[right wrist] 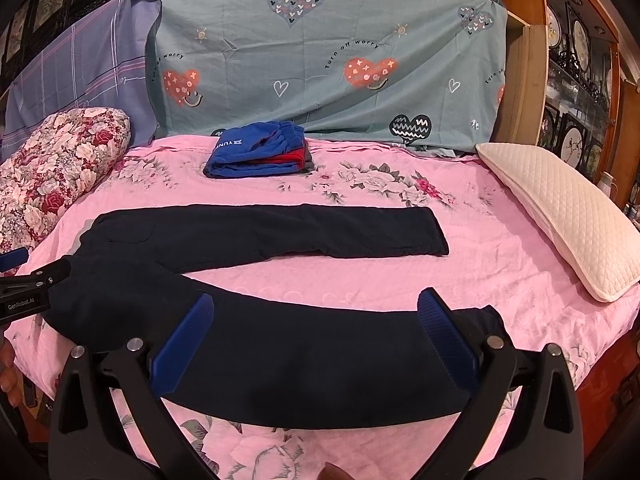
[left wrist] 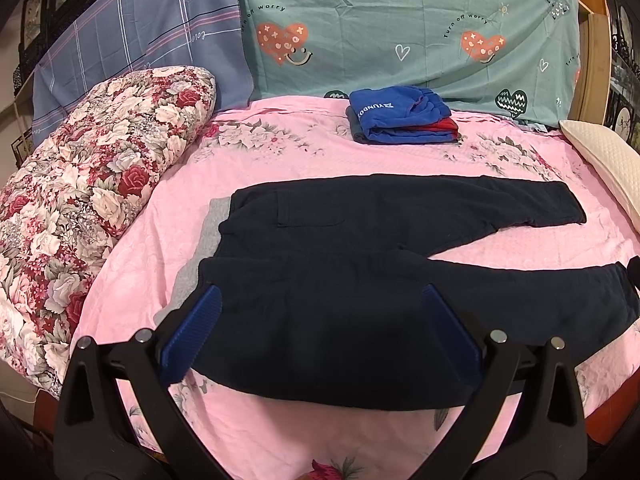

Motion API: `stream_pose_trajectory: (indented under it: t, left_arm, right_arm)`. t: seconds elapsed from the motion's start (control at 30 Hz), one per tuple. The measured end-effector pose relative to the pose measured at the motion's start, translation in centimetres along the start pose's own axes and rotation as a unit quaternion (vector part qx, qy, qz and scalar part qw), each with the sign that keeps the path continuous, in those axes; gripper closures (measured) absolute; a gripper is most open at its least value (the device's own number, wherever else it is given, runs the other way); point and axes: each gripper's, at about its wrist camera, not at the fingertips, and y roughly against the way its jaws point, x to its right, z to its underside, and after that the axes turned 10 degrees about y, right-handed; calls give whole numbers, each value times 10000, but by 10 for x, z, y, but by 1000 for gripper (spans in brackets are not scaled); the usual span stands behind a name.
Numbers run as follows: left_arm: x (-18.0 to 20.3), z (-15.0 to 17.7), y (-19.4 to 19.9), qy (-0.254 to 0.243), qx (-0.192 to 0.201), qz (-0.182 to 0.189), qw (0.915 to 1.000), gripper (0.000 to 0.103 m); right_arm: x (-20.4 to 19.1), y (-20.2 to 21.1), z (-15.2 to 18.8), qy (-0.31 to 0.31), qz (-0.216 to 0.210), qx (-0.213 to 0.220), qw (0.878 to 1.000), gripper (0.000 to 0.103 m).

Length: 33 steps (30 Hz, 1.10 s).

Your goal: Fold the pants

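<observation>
Dark navy pants (left wrist: pixel 360 264) lie flat on the pink floral bedsheet (left wrist: pixel 280 152), waist to the left with grey lining showing, legs spread apart to the right. My left gripper (left wrist: pixel 320 300) is open, its blue pads over the waist end of the near leg. In the right wrist view the pants (right wrist: pixel 256 232) lie the same way. My right gripper (right wrist: pixel 316 312) is open over the near leg close to its cuff. The left gripper's black body (right wrist: pixel 32 284) shows at the left edge there.
A folded stack of blue and red clothes (left wrist: pixel 404 120) (right wrist: pixel 260 156) sits at the back of the bed. A floral quilt roll (left wrist: pixel 88 200) lies at the left, a cream pillow (right wrist: pixel 560 220) at the right. Patterned sheets (left wrist: pixel 400 32) hang behind.
</observation>
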Motion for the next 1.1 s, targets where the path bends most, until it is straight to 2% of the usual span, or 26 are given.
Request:
stream_pose_trajectory:
  t: [0.83, 0.97, 1.1]
  left_arm:
    - [-1, 0, 0, -6, -6, -2, 10000, 2]
    - [-6, -2, -7, -16, -89, -42, 10000, 2]
    - [-23, -3, -28, 24, -304, -207, 9993, 2]
  right_arm:
    - [-6, 0, -1, 31, -49, 1, 10000, 1]
    - [-8, -9, 0, 24, -220, -127, 9997, 1]
    - [-12, -30, -1, 76, -599, -372, 9975, 1]
